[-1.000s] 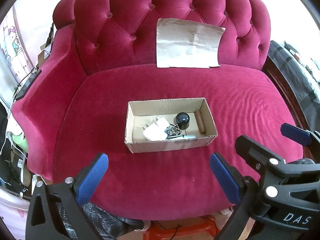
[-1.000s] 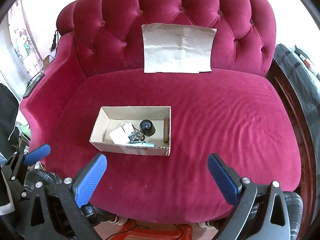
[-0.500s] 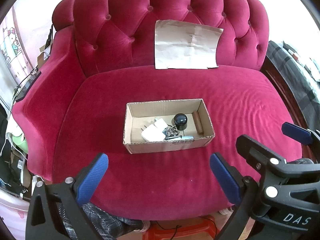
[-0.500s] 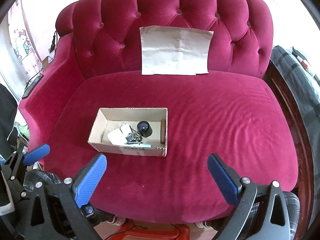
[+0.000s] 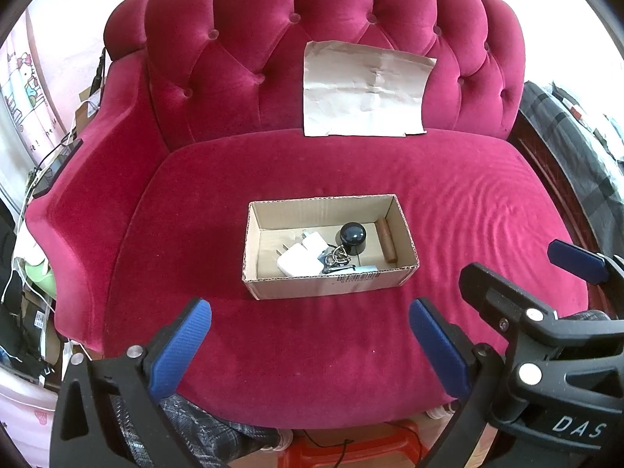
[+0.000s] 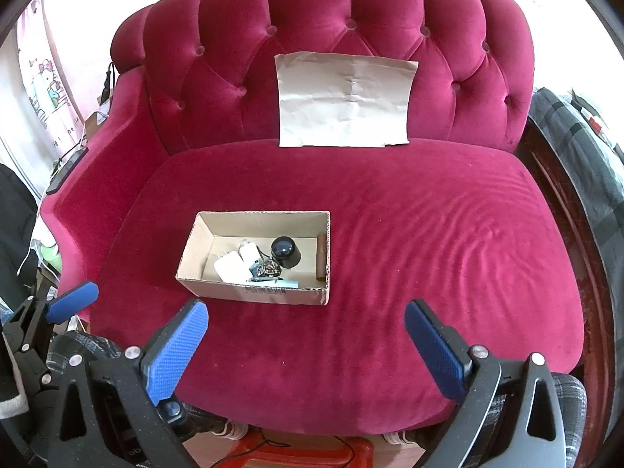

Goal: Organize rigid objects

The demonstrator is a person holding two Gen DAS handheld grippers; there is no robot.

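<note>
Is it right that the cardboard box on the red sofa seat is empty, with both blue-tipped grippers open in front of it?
Not quite: the box is not empty. The left wrist view shows white chargers, a black round knob, keys and a brown stick inside. It sits on the sofa, both grippers open.

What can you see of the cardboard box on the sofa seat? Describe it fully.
The cardboard box is a shallow, open-topped brown rectangle of corrugated card with a barcode label on its near wall. It sits flat on the red velvet seat, holding white chargers, a black round-topped object, keys and a brown stick. No tool touches it.
</note>
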